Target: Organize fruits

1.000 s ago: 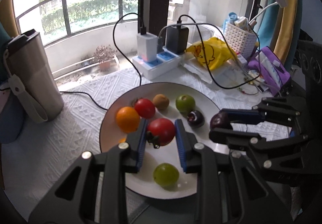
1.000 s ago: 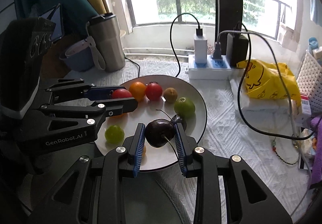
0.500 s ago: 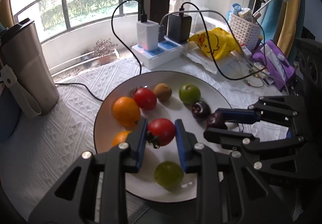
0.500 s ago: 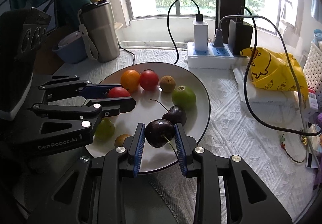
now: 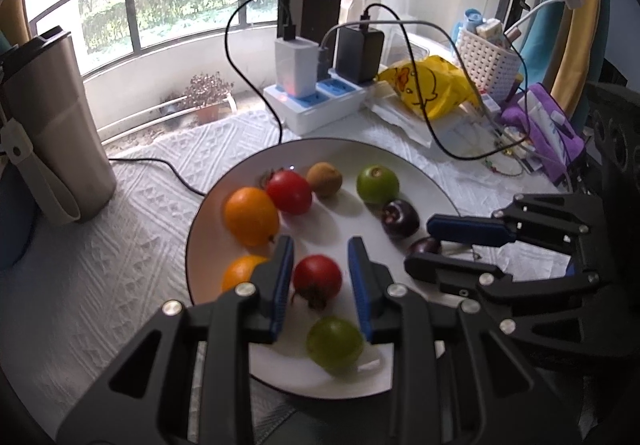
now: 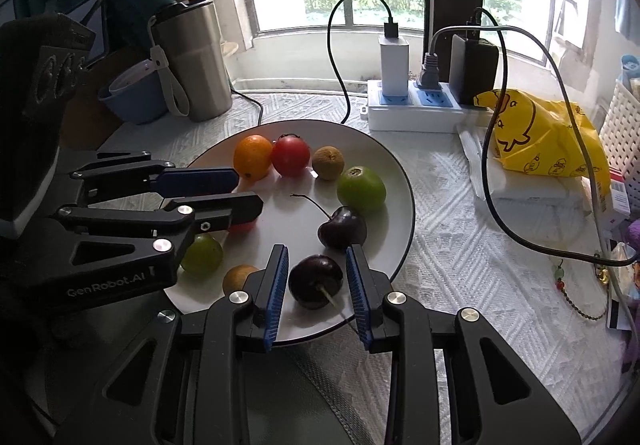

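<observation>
The left hand-held gripper (image 5: pixel 320 249) is closed on a small red tomato (image 5: pixel 318 277). Its blue pads sit at either side of the fruit, over the near-left part of a round white plate with a dark rim (image 5: pixel 332 223). The right hand-held gripper (image 6: pixel 317 257) is closed on a dark purple cherry (image 6: pixel 315 279) over the plate's near edge, and the pale stem pokes out toward the camera. Whether either fruit is clear of the plate or touching it, I cannot tell.

The plate lies on a white textured cloth (image 6: pixel 460 245) near the near edge of the tabletop. Along its far side runs a loose row:
- a round orange (image 5: pixel 251 216), touching a second red tomato (image 5: pixel 289 192)
- a small brown fuzzy fruit (image 5: pixel 324 179)
- a round green fruit (image 5: pixel 377 184)

A second dark cherry (image 5: pixel 400 218) with a long curved stem lies just near of the green fruit. At the plate's near-left edge are a green grape (image 5: pixel 335 345) and a small orange fruit (image 5: pixel 240 271) — the left gripper partly hides the latter.

Toward the far left corner of the tabletop stands a steel tumbler with a strap (image 6: pixel 192 61). At the far edge is a white power strip with chargers plugged in (image 6: pixel 416 109), and a yellow plastic bag (image 6: pixel 540 133) lies to its right.
</observation>
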Demonstrator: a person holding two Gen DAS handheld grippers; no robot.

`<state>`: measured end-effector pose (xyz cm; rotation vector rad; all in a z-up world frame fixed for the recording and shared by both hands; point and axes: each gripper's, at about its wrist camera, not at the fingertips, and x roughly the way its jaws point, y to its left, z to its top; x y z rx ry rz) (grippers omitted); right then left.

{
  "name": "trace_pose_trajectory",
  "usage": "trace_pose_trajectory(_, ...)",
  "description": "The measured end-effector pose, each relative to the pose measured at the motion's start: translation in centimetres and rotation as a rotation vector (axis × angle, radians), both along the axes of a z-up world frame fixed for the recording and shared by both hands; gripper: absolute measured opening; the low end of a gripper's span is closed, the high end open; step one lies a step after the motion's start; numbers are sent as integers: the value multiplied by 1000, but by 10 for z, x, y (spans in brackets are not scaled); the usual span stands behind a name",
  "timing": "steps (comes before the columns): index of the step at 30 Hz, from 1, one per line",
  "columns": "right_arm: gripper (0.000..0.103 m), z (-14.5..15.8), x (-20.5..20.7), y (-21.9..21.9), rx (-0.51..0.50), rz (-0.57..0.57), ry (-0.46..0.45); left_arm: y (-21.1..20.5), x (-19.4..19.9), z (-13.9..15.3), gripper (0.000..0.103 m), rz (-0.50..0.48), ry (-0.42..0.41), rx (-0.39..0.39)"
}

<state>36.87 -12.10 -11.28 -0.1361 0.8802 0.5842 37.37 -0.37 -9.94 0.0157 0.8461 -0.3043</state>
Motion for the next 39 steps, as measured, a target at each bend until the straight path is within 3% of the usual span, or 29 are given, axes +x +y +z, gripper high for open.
trace_pose_trajectory(18, 32, 29, -22, -3, 6, -9, -54, 1, -29, 30, 30, 14, -62, 15)
trace_pose_trajectory(21, 32, 34, -29, -4, 5, -10, -64, 2, -37, 37, 34, 28, -81, 19)
trace_pose_trajectory(23, 32, 37, -34, -5, 5, -12, -72, 2, -41, 41, 43, 35, -91, 15)
trace_pose_trajectory(39, 32, 70, -77, -12, 9, -10, -140, 3, -96, 75, 44, 64, -165, -3)
